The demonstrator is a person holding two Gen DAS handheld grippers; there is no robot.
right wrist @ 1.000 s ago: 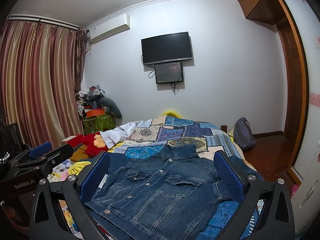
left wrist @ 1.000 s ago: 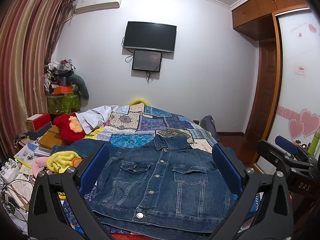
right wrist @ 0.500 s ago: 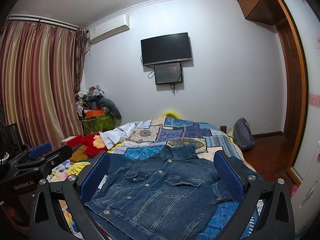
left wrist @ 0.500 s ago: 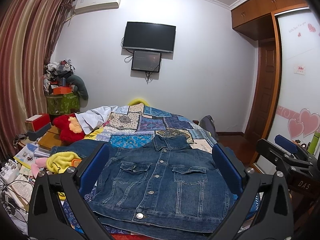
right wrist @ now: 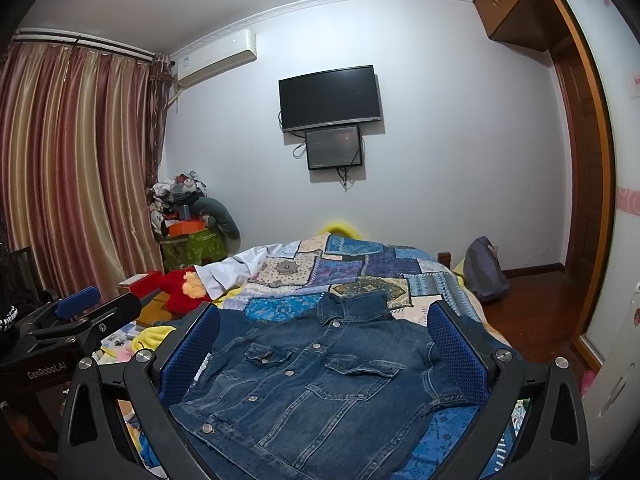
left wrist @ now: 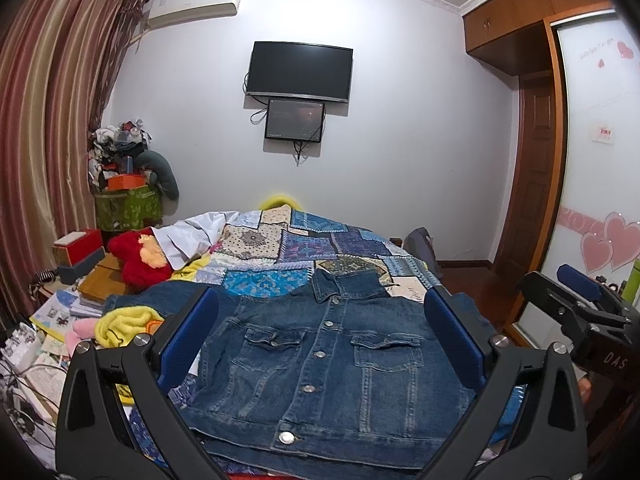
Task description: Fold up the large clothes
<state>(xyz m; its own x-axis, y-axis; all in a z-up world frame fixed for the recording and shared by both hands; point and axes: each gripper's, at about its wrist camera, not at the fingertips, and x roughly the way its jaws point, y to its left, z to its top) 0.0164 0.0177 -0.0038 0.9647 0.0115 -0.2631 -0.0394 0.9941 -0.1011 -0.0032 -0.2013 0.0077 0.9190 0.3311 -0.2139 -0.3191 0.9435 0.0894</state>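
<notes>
A blue denim jacket lies flat, front up and buttoned, on the near end of the bed; it also shows in the right wrist view. Its collar points to the far wall. One sleeve spreads to the left. My left gripper is open and empty, held above the jacket's near part. My right gripper is open and empty, also above the jacket. Each gripper shows at the side of the other's view: the right one and the left one.
The bed has a patchwork quilt. A red plush toy, a yellow cloth, books and boxes crowd the left side. A backpack sits on the wooden floor at the right, near the wardrobe.
Almost nothing; the views shifted very slightly. Both grippers stay open above the jacket.
</notes>
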